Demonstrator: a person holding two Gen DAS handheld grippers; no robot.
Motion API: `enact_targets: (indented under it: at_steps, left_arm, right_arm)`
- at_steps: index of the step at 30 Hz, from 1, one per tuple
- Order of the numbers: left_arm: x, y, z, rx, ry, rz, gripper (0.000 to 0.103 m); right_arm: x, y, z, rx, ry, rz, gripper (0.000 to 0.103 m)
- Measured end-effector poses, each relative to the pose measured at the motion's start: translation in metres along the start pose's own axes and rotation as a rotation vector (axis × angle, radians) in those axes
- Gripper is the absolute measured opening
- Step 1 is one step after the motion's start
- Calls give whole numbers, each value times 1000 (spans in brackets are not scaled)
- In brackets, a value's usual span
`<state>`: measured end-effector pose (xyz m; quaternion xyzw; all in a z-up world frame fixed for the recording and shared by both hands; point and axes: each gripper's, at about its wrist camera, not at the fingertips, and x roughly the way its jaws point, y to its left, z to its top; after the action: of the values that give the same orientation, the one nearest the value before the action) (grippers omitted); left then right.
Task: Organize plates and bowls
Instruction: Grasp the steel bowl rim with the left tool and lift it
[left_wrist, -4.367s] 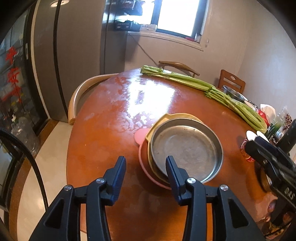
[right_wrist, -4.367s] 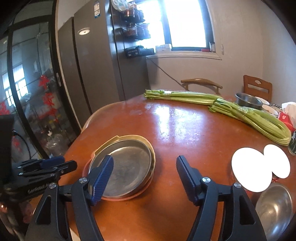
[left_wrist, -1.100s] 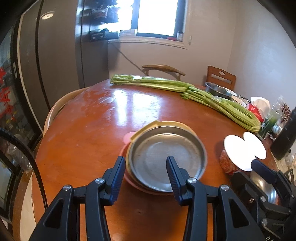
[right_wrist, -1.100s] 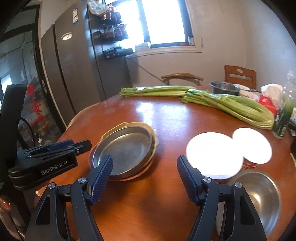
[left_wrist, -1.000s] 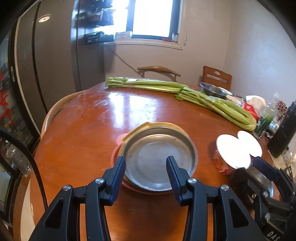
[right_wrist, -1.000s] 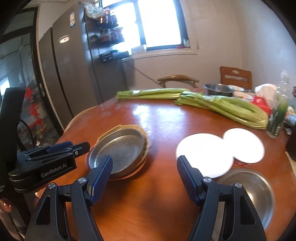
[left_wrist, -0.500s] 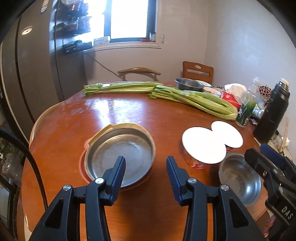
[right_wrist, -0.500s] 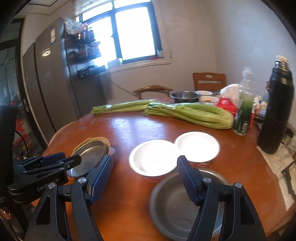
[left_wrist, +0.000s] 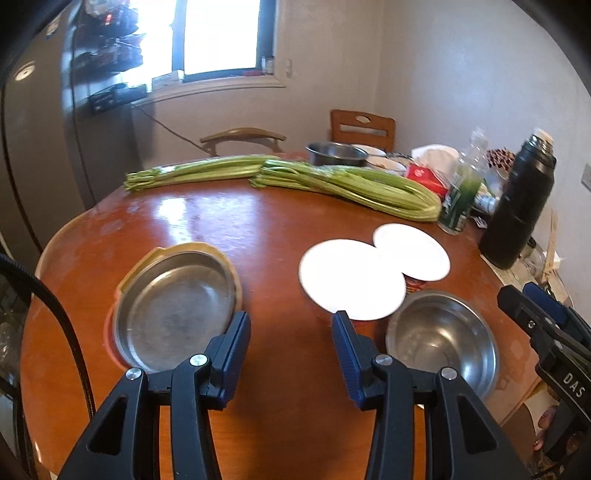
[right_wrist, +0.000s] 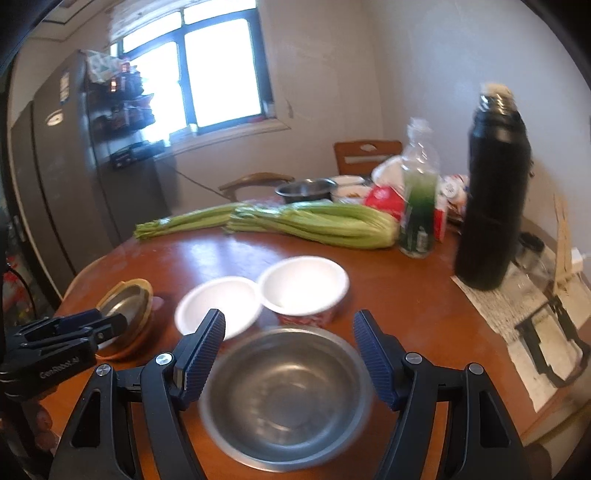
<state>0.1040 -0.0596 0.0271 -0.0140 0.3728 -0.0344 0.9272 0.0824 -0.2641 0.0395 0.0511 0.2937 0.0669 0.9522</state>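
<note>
Steel shows in two places on my feeds. On the left wrist view a steel plate (left_wrist: 173, 306) sits at lower left, stacked on a yellow plate (left_wrist: 207, 248) with a pink rim (left_wrist: 108, 334) under that. At lower right stands a steel bowl (left_wrist: 441, 334), right way up, empty. Just above it two white bowls (left_wrist: 351, 282) (left_wrist: 412, 251) overlap in the frame, the nearer one hiding part of the farther.

My left hand-held gripper (left_wrist: 291, 341) hangs over bare desk (left_wrist: 258, 229) between the plate stack and the steel bowl. Its jaws stand apart with nothing between them, at a moderate gap. The right hand-held gripper pokes in at the far right edge there.

On the right wrist view my right hand-held gripper (right_wrist: 289, 350) has its jaws spread wide, one on each side of the steel bowl in the frame; the bowl is blurred and I cannot tell whether the pads touch it. The white bowls sit just above it, mid-frame, and the plate stack lies at far left behind the left hand-held gripper.

Celery (right_wrist: 317, 220) lies across the back of the desk. A black flask (right_wrist: 491, 192) and a green bottle (right_wrist: 417, 214) stand at upper right.
</note>
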Motion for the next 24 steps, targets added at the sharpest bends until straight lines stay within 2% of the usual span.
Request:
enact_targets:
  at_steps: [4, 13, 24]
  left_arm:
    - [12, -19, -1, 30, 28, -13, 46]
    - [37, -58, -10, 99, 99, -80, 46]
    - [69, -71, -17, 82, 191, -127, 46]
  right_arm:
    - [5, -17, -9, 12, 34, -40, 74]
    - [19, -35, -21, 27, 106, -44, 74]
    - [45, -46, -36, 37, 201, -19, 74]
